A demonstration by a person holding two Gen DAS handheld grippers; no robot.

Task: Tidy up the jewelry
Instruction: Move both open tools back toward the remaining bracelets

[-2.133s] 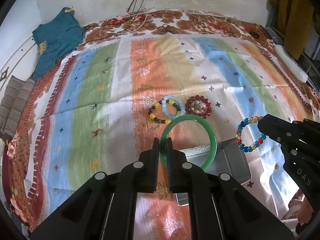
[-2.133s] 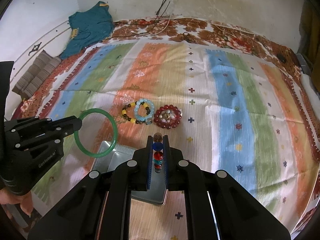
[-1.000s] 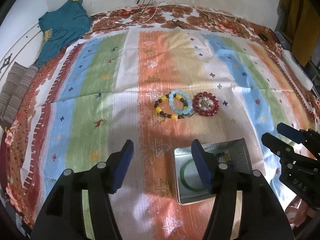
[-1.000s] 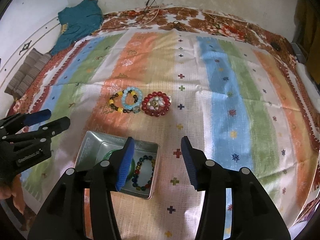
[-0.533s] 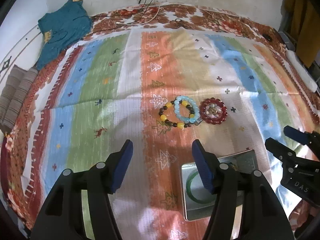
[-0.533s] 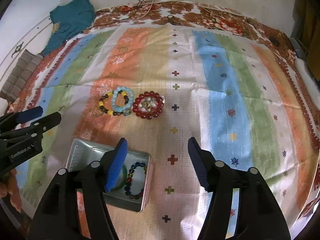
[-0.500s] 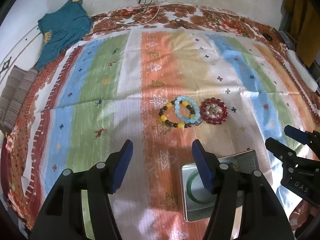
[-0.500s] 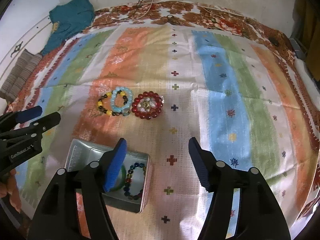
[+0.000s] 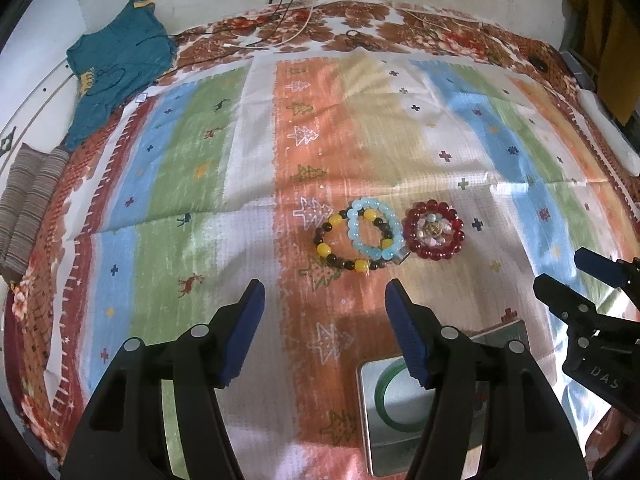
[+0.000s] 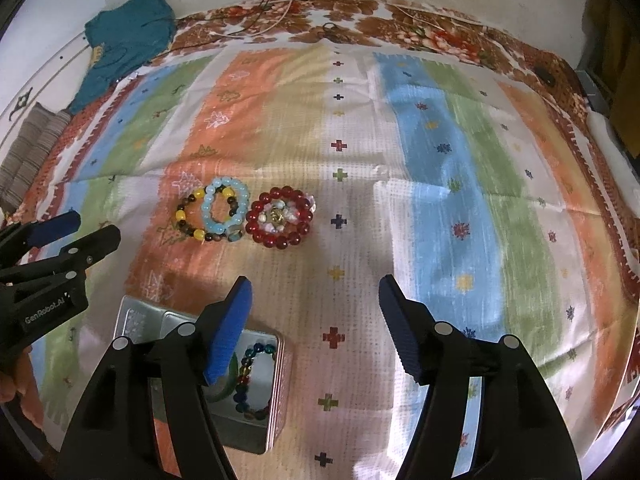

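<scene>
My two wrist views look steeply down from near. Both share the bracelets [image 9: 358, 236] at 12 o'clock and the tin [image 10: 276, 404].

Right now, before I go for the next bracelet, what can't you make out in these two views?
- Green bangle: left wrist view, partly behind the left gripper's finger; right wrist view, mostly behind the right gripper's finger.
- Metal tin: near side cut off by the gripper bodies in both views.
- Centre of the red bead bracelet: too small to identify.
- Whether the blue bracelet overlaps or interlocks with the yellow-and-dark bracelet.
</scene>
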